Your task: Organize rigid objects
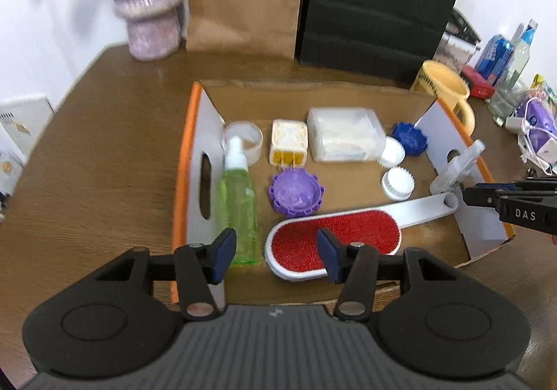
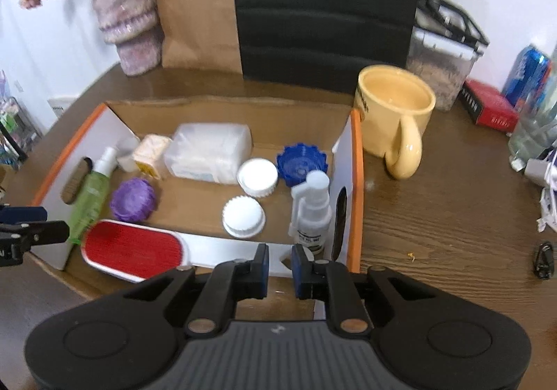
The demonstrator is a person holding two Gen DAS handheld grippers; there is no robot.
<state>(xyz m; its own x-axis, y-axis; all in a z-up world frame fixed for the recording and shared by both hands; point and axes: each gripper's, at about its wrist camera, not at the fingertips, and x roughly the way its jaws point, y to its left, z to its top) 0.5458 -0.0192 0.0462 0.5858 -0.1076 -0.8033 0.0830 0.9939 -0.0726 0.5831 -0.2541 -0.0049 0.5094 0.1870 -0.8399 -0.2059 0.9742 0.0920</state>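
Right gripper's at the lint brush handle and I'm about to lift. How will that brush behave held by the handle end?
The lint brush looks like rigid plastic, so it probably won't flex. Its wide red head sits far from the right gripper, so it may droop or pivot. The smooth white handle could slip between the pads.

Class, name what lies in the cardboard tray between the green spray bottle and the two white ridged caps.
A purple ridged plastic disc lies between the green spray bottle and the white ridged caps, clearest in the left wrist view.

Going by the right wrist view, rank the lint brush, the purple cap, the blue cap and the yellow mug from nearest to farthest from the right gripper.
1. Lint brush: its handle lies at the right gripper.
2. Blue cap: ahead, by the box's right wall.
3. Purple cap: far left, roughly level with the blue cap; too close to call.
4. Yellow mug: outside the box, back right.
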